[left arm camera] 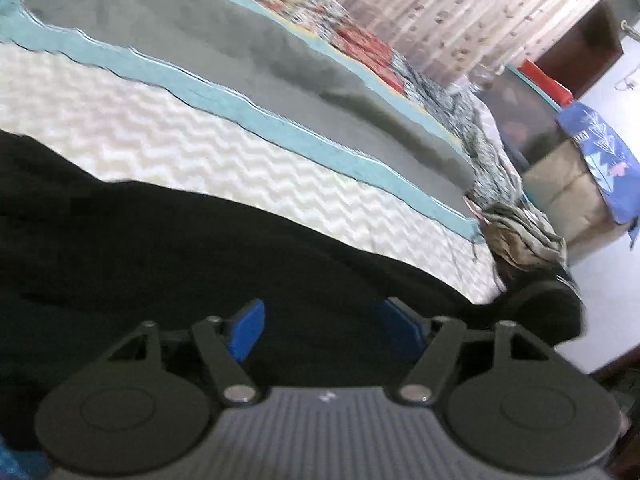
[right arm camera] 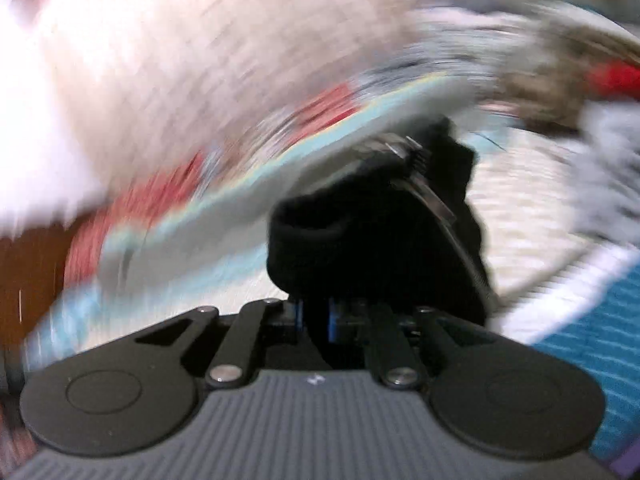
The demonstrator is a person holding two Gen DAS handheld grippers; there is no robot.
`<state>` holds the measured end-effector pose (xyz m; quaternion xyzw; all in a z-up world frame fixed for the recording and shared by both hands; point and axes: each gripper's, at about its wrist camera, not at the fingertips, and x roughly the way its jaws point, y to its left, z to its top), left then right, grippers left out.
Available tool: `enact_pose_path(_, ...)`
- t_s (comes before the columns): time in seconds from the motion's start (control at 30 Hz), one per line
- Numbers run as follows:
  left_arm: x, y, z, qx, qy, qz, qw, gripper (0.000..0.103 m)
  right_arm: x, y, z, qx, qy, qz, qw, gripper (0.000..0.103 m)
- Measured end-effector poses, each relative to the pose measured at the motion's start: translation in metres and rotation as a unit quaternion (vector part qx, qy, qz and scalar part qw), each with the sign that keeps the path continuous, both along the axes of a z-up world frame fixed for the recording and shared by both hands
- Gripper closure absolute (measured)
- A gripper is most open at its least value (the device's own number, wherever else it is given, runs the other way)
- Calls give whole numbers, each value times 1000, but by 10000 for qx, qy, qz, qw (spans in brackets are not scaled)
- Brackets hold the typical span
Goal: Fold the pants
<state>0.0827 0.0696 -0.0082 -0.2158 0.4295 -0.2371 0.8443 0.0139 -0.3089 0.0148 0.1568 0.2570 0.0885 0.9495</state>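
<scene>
Left gripper (left arm camera: 324, 330): its blue pads (left arm camera: 246, 330) are seen spread wide; black cloth lies below and between them, but no pad is seen pressing on it.
Right gripper (right arm camera: 314, 318): the jaws are drawn nearly together and clamped on a bunched fold of the black pants (right arm camera: 360, 232), which is lifted clear of the bed.
Pants, left wrist view: a broad dark sheet of the pants (left arm camera: 140, 252) is spread over the white zigzag-patterned cover (left arm camera: 180, 136), filling the lower left of the frame.
Shown only by the left view: a grey blanket with a light blue border (left arm camera: 224, 52), a floral quilt (left arm camera: 320, 12) behind it, a patterned curtain (left arm camera: 460, 8), a crumpled brownish cloth (left arm camera: 520, 240) at the bed's corner, and a blue printed cloth (left arm camera: 600, 152) over a box.
Shown only by the right view: the gripped bundle with a pale band or label (right arm camera: 436, 196) on it; everything around it is heavily motion-blurred.
Bed, right view: the white cover (right arm camera: 528, 200) and a teal cloth (right arm camera: 592, 344) are made out only roughly.
</scene>
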Motion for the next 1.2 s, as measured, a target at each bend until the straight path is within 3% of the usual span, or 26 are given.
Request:
enact_pose_path(0.1, 5, -22, -15, 75, 122, -218, 9997, 17, 18, 76, -31, -1101, 539, 824, 9890, 82)
enact_pose_path(0.17, 8, -34, -27, 116, 322, -336, 9988, 17, 24, 103, -57, -1386, 918, 1179, 9790, 76)
enact_pose_path(0.23, 6, -41, -37, 142, 452, -407, 9980, 17, 18, 111, -64, -1439, 1014, 1168, 9774, 73)
enact_pose_path(0.33, 3, -43, -45, 167, 548, -496, 9971, 17, 0, 96, -45, -1185, 696, 1277, 9822, 51)
enact_pose_path(0.47, 3, -53, -54, 188, 703, -535, 9959, 17, -19, 60, -32, -808, 526, 770, 9924, 51)
enact_pose_path(0.53, 3, -61, -56, 319, 689, -584, 9954, 22, -24, 36, -29, -411, 495, 358, 9973, 52)
enact_pose_path(0.6, 2, -72, -60, 554, 651, -680, 9940, 39, -21, 16, -35, -73, 566, -63, 9984, 52)
enact_pose_path(0.7, 1, -80, -68, 1058, 504, -641, 9910, 43, -13, -8, -58, 176, 1135, -549, 9919, 53)
enact_pose_path(0.77, 1, -76, -70, 1095, 547, -556, 9909, 50, -4, -8, -80, -8, 1663, -615, 9842, 61)
enact_pose_path(0.8, -1, -71, -69, 1049, 592, -515, 9914, 52, -9, -6, -78, -49, 1520, -649, 9862, 60)
enact_pose_path(0.9, -14, -54, -55, 761, 489, -449, 9949, 47, -20, 7, -63, -154, 1259, -451, 9909, 58)
enact_pose_path(1.03, -50, -16, -25, 277, -156, -501, 9982, 34, -32, 19, -40, 62, 681, -59, 9976, 58)
enact_pose_path(1.13, -80, 18, -12, 113, -448, -376, 9982, 33, -28, 41, -32, 67, 561, 328, 9979, 58)
enact_pose_path(1.2, -96, 42, -7, -16, -541, -181, 9984, 28, -24, 58, -33, 8, 619, 550, 9966, 58)
